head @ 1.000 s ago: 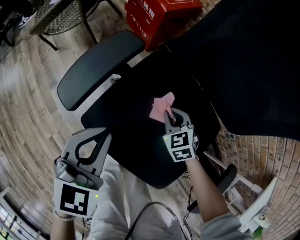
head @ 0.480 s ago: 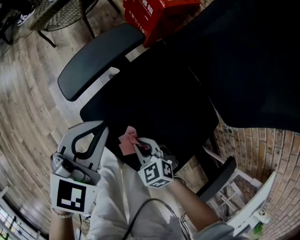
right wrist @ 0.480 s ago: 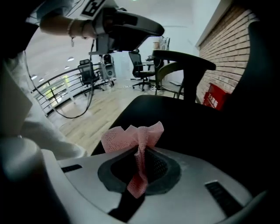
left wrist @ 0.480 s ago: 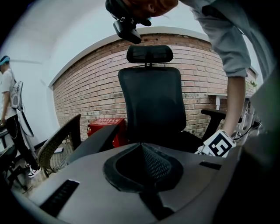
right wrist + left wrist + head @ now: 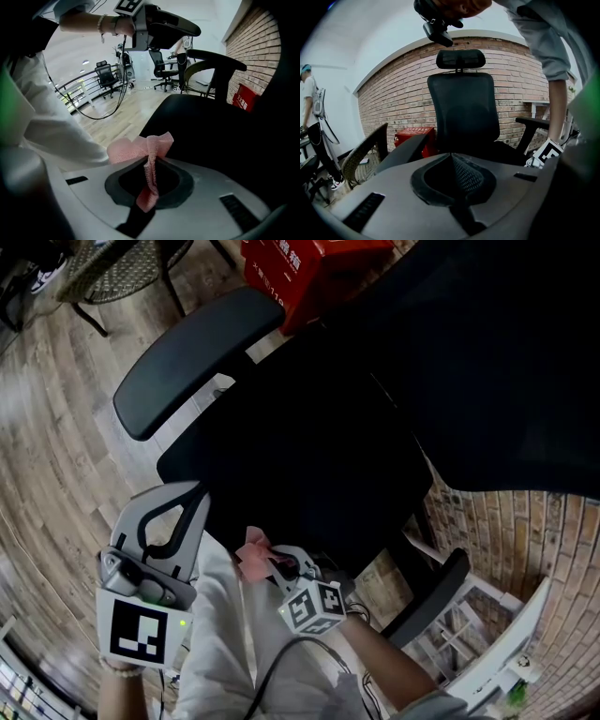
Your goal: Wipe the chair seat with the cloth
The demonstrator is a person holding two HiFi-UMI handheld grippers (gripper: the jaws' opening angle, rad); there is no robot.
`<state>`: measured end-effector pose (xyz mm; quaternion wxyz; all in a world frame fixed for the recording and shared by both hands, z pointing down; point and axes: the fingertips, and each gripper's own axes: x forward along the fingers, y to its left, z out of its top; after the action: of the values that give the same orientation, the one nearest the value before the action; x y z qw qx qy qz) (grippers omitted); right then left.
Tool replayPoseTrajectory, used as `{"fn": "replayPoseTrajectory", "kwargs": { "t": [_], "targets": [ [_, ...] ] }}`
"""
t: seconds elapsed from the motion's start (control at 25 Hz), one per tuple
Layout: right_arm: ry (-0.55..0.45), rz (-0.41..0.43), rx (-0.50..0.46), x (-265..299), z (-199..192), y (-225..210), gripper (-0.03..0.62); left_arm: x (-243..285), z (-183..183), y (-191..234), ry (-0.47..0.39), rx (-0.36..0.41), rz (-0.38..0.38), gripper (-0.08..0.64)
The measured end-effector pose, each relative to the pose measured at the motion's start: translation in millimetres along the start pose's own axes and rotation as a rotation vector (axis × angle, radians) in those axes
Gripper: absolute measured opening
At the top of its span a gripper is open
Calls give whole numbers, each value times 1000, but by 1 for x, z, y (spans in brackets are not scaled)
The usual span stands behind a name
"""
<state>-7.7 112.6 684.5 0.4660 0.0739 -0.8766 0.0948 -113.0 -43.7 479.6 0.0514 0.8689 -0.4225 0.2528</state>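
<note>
A black office chair fills the head view, its seat (image 5: 291, 456) dark and bare. My right gripper (image 5: 266, 557) is shut on a pink cloth (image 5: 251, 553) at the seat's near front edge, over the person's white trousers. In the right gripper view the pink cloth (image 5: 146, 159) hangs pinched between the jaws, with the seat (image 5: 206, 126) just beyond. My left gripper (image 5: 183, 512) is shut and holds nothing, left of the seat's front corner. The left gripper view looks at the chair's backrest (image 5: 461, 110).
The chair's left armrest (image 5: 192, 357) juts out at the upper left and the right armrest (image 5: 436, 592) at the lower right. A red box (image 5: 300, 268) sits on the wooden floor behind the chair. A brick wall (image 5: 506, 540) runs along the right. A cable (image 5: 281, 667) trails near my legs.
My right gripper has dragged the pink cloth from the middle of the seat toward me to its front edge. The left gripper has barely moved.
</note>
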Motion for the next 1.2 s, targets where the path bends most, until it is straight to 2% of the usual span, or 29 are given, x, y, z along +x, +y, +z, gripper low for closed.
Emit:
{"fn": "replayPoseTrajectory", "kwargs": {
  "t": [0.24, 0.56, 0.88, 1.04, 1.2],
  "targets": [
    [36, -176, 114, -21, -26, -62, 55, 2, 3, -7, -4, 11, -18, 18],
    [86, -425, 192, -54, -76, -182, 55, 12, 4, -17, 1, 28, -53, 18],
    [190, -581, 218, -89, -115, -283, 55, 26, 1, -23, 18, 31, -80, 18],
    [243, -635, 233, -107, -137, -316, 55, 32, 2, -25, 20, 32, -92, 18],
    [289, -695, 297, -128, -161, -334, 55, 37, 7, -27, 9, 38, -97, 18]
  ]
}}
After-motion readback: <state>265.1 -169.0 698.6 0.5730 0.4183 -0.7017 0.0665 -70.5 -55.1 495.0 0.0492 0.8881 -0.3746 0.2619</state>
